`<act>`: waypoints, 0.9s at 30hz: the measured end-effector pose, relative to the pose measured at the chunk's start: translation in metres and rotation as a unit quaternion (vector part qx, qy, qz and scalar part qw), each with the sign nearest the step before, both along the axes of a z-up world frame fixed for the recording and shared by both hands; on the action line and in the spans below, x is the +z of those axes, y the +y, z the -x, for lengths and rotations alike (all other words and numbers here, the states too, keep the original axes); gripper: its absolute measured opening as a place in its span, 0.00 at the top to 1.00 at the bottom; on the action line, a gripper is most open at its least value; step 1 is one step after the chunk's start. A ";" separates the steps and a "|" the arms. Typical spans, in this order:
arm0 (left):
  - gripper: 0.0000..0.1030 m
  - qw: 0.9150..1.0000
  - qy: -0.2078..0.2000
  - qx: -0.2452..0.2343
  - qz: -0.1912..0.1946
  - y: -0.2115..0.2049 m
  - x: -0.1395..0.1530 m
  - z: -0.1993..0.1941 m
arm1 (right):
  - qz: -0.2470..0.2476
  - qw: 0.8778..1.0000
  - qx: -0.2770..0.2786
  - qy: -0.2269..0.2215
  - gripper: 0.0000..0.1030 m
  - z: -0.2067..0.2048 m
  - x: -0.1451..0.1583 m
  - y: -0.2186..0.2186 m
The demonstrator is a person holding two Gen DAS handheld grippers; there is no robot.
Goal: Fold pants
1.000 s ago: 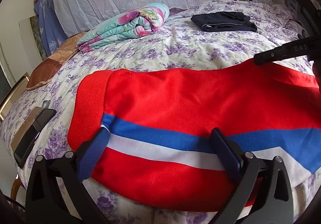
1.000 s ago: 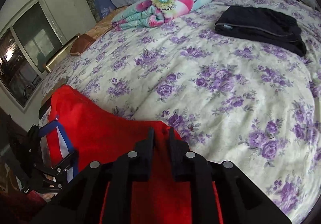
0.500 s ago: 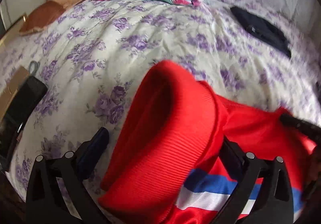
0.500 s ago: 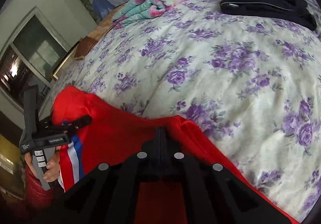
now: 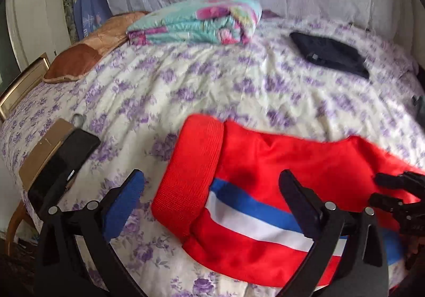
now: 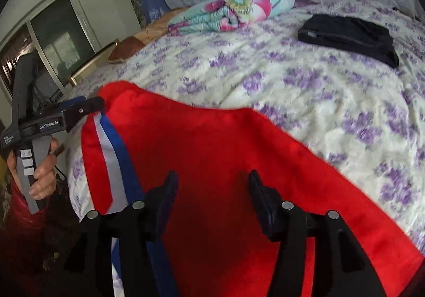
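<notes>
Red pants (image 5: 279,164) with a blue and white side stripe lie folded on the flowered bedsheet (image 5: 212,89), the ribbed band (image 5: 191,166) at their left end. My left gripper (image 5: 212,185) hovers open over that end, one finger above the sheet and the other above the stripe, and it grips nothing. In the right wrist view the red pants (image 6: 212,142) spread under my right gripper (image 6: 212,182). Its jaws are opening, and no cloth is pinched between the pads. A hand (image 6: 39,172) holds the left gripper (image 6: 87,105) at the pants' far left end.
A folded floral quilt (image 5: 196,21) and a brown pillow (image 5: 79,63) lie at the head of the bed. A folded black garment (image 6: 350,36) sits at the back right. A dark phone on a tan box (image 5: 61,161) rests near the bed's left edge. A window (image 6: 53,47) is left.
The right gripper was shut on the red cloth and now stands open above it. The ribbed end, bulging up between the left fingers half a second ago, now lies flat on the bed.
</notes>
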State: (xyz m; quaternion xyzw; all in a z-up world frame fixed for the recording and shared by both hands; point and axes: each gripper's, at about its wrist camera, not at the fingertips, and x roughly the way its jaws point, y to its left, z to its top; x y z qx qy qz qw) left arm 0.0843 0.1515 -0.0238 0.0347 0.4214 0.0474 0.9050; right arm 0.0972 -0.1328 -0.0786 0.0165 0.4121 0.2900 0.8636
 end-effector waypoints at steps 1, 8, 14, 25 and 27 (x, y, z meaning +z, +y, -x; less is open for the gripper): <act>0.04 0.999 0.031 0.009 -0.020 -0.001 -0.022 -0.010 | 0.000 1.000 0.000 0.002 0.46 0.002 0.002 0.000; 0.04 0.997 -0.008 0.045 0.067 0.025 0.000 0.007 | -0.020 0.998 -0.025 -0.045 0.43 0.038 0.031 -0.011; 0.05 0.997 -0.073 -0.029 0.017 -0.019 0.025 0.041 | 0.002 0.998 -0.040 -0.043 0.30 0.073 0.020 -0.017; 0.05 0.990 -0.066 -0.028 -0.119 -0.075 -0.003 0.038 | -0.084 0.987 -0.129 -0.051 0.25 0.109 0.031 -0.091; 0.05 0.989 -0.098 -0.047 -0.100 -0.083 0.019 0.051 | -0.100 0.978 -0.177 -0.048 0.25 0.125 0.034 -0.123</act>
